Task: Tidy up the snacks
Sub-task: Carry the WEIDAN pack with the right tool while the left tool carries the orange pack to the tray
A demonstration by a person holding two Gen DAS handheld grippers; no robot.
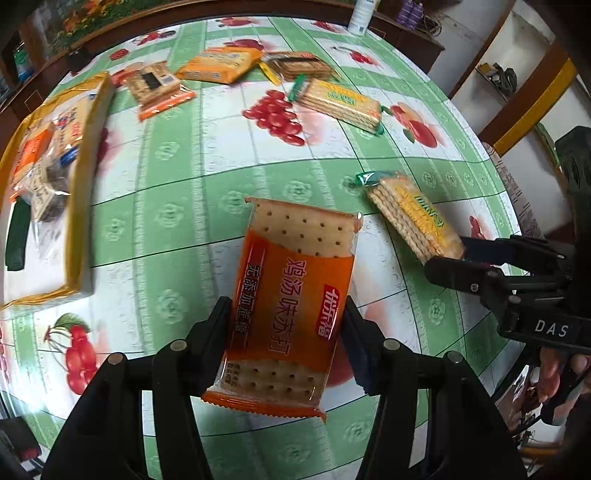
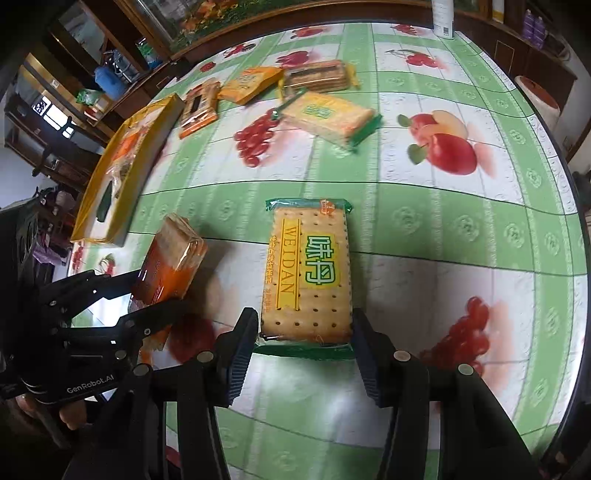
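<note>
Both packets are lifted. The left gripper (image 1: 286, 325) pinches the orange soda-cracker packet (image 1: 291, 295); the right gripper (image 2: 304, 343) pinches the green Weidan biscuit packet (image 2: 308, 273). Next, probably: carry them forward-left into the yellow box (image 1: 79, 206).

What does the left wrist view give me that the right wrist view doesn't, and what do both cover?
Only the left wrist view shows the printed face of the orange cracker pack clamped in the left gripper.

Only the right wrist view shows the face of the green-and-yellow cracker pack between the right gripper fingers, plus the apple print.

Both show the yellow box already holding snacks, four loose packs at the far end, and the white bottle.
</note>
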